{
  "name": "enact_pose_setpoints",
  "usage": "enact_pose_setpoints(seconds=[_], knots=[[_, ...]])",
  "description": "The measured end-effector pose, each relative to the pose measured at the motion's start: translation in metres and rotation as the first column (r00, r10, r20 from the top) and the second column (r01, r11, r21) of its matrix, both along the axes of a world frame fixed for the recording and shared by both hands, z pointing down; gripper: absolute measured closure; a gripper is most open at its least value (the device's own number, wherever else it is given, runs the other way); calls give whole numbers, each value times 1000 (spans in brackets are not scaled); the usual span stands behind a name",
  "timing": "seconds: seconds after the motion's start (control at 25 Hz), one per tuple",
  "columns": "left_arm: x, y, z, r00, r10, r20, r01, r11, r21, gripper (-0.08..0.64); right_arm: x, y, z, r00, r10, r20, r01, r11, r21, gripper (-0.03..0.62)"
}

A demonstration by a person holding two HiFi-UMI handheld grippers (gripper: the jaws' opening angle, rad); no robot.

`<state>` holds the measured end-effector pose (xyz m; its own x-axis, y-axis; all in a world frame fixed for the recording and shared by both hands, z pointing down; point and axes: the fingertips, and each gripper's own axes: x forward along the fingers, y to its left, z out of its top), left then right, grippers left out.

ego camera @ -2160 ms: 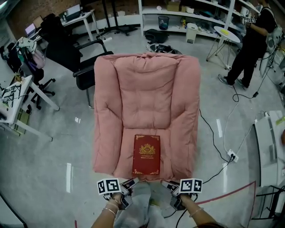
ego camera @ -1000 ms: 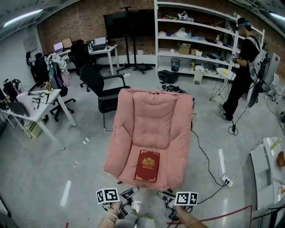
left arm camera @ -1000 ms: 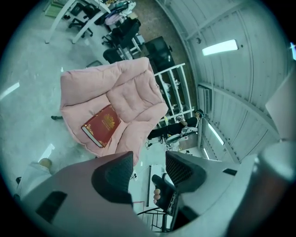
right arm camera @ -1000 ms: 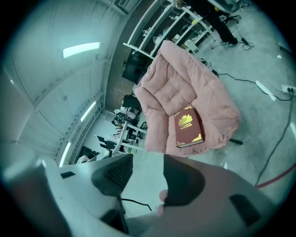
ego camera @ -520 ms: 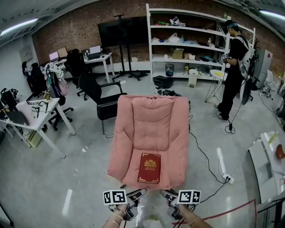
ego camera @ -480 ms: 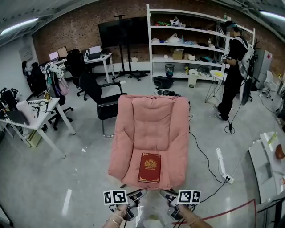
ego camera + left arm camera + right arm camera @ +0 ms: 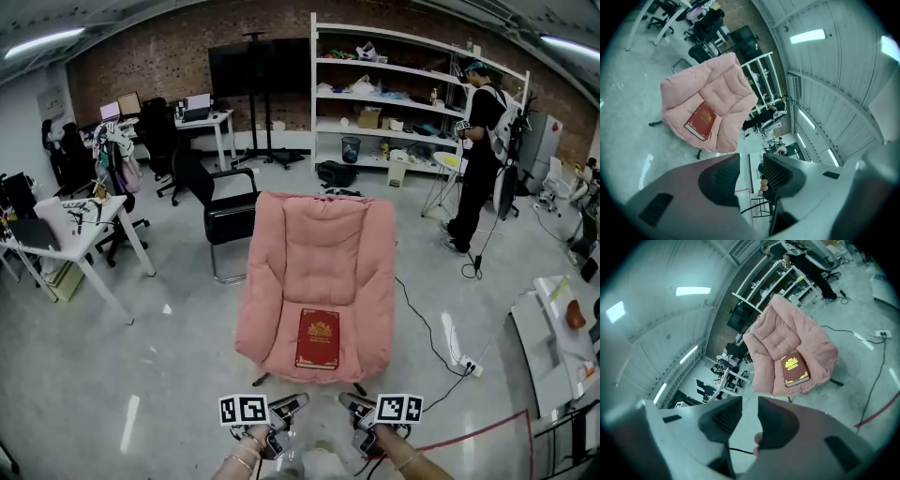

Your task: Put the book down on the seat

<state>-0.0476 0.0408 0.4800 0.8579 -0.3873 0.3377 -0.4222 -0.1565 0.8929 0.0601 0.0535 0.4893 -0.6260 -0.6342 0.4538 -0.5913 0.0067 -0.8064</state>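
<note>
The red book [image 7: 318, 338] is lying flat on the seat cushion of the pink armchair [image 7: 319, 234], at the centre of the head view, cover up and gold emblem showing, close to the seat's front edge. The armchair is standing on a glossy grey floor [image 7: 122, 375] that is reflecting the ceiling lights.

At the bottom of the frame, the left gripper [image 7: 291, 404] and the right gripper [image 7: 353, 405] are hovering side by side, well apart from the book. Each gripper's own view is showing a narrow gap between its jaws, and in both that gap is closing on nothing but air.

Behind the armchair, a black office chair [image 7: 220, 211] is sitting towards the upper left. A brick wall [image 7: 169, 56] is running across the top, with a dark screen [image 7: 258, 67] and white shelving [image 7: 394, 84] in front of it. A white desk [image 7: 75, 234] is standing at the left edge. A person in dark clothes [image 7: 478, 159] is standing at the upper right. A black cable [image 7: 427, 333] is trailing over the floor right of the armchair to a white power strip [image 7: 469, 367].
</note>
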Motion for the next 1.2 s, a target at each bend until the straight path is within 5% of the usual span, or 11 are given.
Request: enact_pose_setpoints(seconds=[0.36, 0.76, 1.2], knots=[[-41, 43, -7, 999, -18, -44, 19, 999, 35, 402, -25, 44, -15, 999, 43, -24, -41, 998, 45, 509], [-53, 88, -12, 998, -3, -63, 8, 997, 75, 531, -47, 91, -25, 997, 61, -50, -57, 994, 91, 554], [-52, 108, -19, 996, -51, -69, 57, 995, 79, 561, -42, 120, -30, 996, 28, -85, -18, 994, 112, 575]])
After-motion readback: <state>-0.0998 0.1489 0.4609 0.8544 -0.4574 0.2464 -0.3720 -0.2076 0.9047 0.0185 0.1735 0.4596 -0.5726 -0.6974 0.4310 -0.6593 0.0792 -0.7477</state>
